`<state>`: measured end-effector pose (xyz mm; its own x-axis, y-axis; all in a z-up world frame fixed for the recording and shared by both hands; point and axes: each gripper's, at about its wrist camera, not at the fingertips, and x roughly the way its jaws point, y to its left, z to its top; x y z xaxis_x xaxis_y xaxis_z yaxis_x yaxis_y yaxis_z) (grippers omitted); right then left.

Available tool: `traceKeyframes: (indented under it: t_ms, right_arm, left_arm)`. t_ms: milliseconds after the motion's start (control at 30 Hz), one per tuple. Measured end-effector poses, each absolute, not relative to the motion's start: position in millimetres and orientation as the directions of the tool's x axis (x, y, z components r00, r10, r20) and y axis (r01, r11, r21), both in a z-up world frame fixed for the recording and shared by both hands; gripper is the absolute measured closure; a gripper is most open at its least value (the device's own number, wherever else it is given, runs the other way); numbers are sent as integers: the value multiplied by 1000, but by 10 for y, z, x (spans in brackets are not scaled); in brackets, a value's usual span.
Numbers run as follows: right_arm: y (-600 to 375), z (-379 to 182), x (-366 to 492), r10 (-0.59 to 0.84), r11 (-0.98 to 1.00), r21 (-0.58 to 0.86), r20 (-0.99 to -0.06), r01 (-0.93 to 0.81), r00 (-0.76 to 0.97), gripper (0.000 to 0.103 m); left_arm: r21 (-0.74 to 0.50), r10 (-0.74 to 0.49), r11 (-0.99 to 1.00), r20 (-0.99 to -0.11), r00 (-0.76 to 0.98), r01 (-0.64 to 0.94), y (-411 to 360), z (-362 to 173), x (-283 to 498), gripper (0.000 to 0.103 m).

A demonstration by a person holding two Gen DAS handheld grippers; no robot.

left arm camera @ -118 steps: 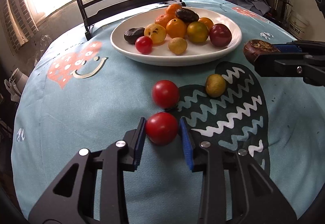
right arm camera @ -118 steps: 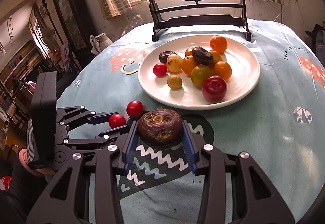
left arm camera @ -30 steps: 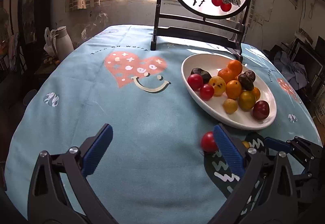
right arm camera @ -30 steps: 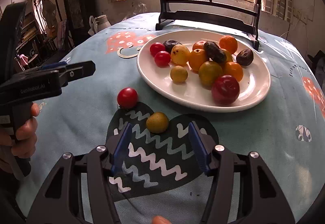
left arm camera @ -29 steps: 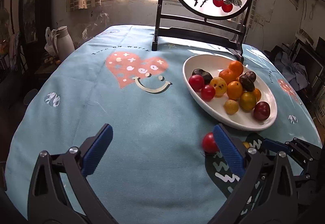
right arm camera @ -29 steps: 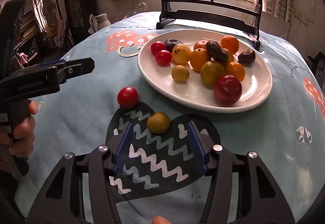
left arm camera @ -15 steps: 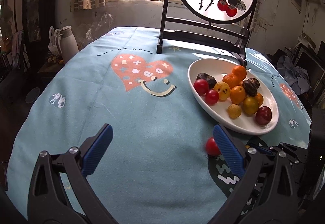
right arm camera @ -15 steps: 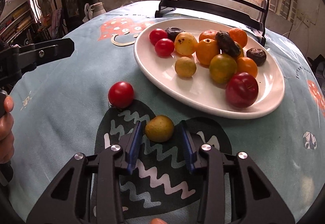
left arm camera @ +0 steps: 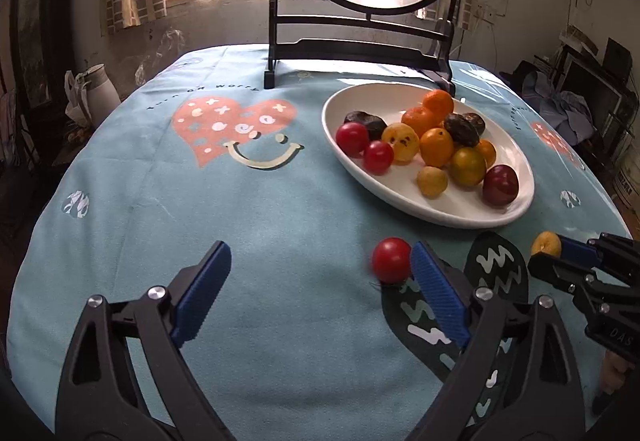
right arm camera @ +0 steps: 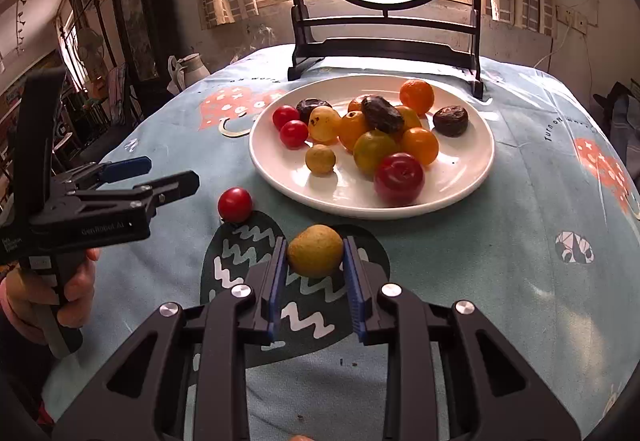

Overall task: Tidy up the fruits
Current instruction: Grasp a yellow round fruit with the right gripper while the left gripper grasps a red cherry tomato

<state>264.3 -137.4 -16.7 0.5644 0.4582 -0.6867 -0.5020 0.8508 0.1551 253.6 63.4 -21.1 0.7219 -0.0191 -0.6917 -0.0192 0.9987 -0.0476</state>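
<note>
sitting clamped between right tool point(right arm camera: 315, 255) pads, yellow-green fruit point(right arm camera: 315, 250), above cloth

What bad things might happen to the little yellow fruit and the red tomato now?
1. The right gripper pinches the round yellow-green fruit by its sides only, so it might slip out and roll away.
2. The white plate is already crowded; dropped on the pile, the fruit might bounce off.
3. The left gripper is open with one finger right beside the red tomato, so it might nudge the tomato away.
</note>
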Motion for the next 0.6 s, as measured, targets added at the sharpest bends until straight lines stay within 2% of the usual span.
traceKeyframes:
  t_ms: [67,233,400,600]
  right_arm:
    - [-1418,-169,2649,457,854,164,-688,-494,563,75]
    - [-1451,-189,2623,472,849,190,-691,-492,547,75]
    - [-1463,-187,2610,471,852,196,-692,-486,547,75]
    - [-1468,-187,2624,477,849,203,-691,-487,543,75]
  left_arm:
    - [-36,-46,999,-696,716,29,521,-248,2538,25]
    - [-10,-88,993,-711,698,115,292,-359,2561,37]
    - [-3,-110,987,-742,661,160,149,-476,2672,57]
    - [-11,-90,992,-753,652,124,180,-511,2768,58]
